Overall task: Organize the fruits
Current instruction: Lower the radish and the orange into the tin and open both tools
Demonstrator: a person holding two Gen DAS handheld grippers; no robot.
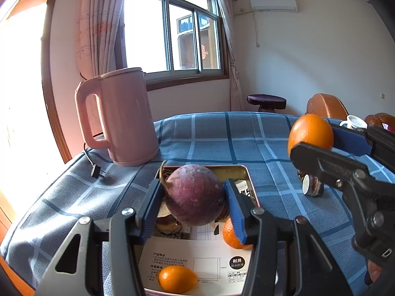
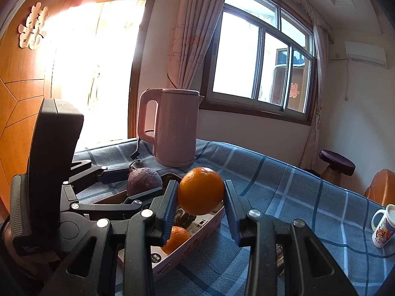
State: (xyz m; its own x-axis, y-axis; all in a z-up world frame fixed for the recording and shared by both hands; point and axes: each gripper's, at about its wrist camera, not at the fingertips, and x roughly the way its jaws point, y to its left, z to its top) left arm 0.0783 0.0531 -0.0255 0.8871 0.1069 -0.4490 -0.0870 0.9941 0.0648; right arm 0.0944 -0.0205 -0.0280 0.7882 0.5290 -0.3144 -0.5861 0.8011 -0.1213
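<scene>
My left gripper (image 1: 195, 194) is shut on a round purple fruit (image 1: 195, 194) and holds it above a shallow pink box (image 1: 246, 175). The box holds two oranges (image 1: 177, 278) (image 1: 232, 234) and a brown item (image 1: 167, 222). My right gripper (image 2: 200, 192) is shut on a large orange (image 2: 200, 190), held above the box's right edge (image 2: 197, 236). In the left wrist view that orange (image 1: 309, 130) and the right gripper (image 1: 318, 138) sit at the right. In the right wrist view the purple fruit (image 2: 144, 181) and the left gripper (image 2: 138, 185) are at the left.
A pink kettle (image 1: 118, 118) stands behind the box on the blue checked cloth (image 1: 222, 138), its cord and plug (image 1: 95, 170) beside it. A small dark jar (image 1: 312, 185) lies right of the box. A white mug (image 2: 382, 225) stands at the far right. A stool (image 1: 266, 102) is beyond the table.
</scene>
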